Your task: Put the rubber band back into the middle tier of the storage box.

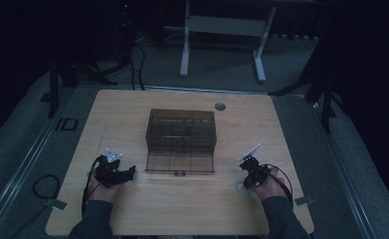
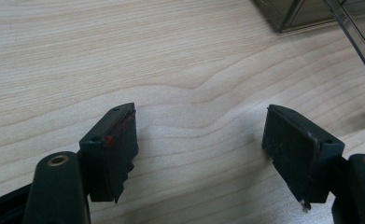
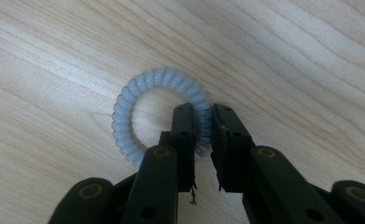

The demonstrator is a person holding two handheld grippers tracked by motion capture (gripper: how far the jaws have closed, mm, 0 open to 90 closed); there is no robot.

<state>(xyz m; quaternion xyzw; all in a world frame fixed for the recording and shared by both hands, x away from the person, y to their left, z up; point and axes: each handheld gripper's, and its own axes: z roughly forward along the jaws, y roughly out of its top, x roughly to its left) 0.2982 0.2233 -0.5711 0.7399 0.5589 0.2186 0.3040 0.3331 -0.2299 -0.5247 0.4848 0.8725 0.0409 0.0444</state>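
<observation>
**Right gripper pinching a coiled hair tie on a wooden worktop**

A person sits at the near edge of a light wooden worktop (image 1: pixel 132 209) in a dim room, both forearms coming in from below, a black two-finger gripper in each hand.

The right gripper (image 3: pixel 207 122), near the worktop's near right corner, points down at a pale blue spiral hair tie (image 3: pixel 138 93) that lies flat on the wood. Its fingers (image 3: pixel 182 135) are drawn nearly together, one inside the ring and one outside, with the right side of the coil pinched between them. The rest of the ring rests on the worktop. From above, the hair tie (image 1: pixel 241 187) shows as a small pale ring just beside the gripper (image 1: pixel 249 172).

The left gripper (image 2: pixel 201 140), near the worktop's left edge, sits low over bare wood. Its fingers (image 2: pixel 112 144) are spread wide apart and hold nothing.

A smoky, see-through plastic box (image 1: pixel 181 139) with inner dividers stands at the middle of the worktop, between the two grippers; a clear panel lies flat along its near side. A corner of the box (image 2: pixel 301 14) shows ahead of the left gripper. A small round grommet (image 1: pixel 220 106) is set into the worktop near the far edge.
</observation>
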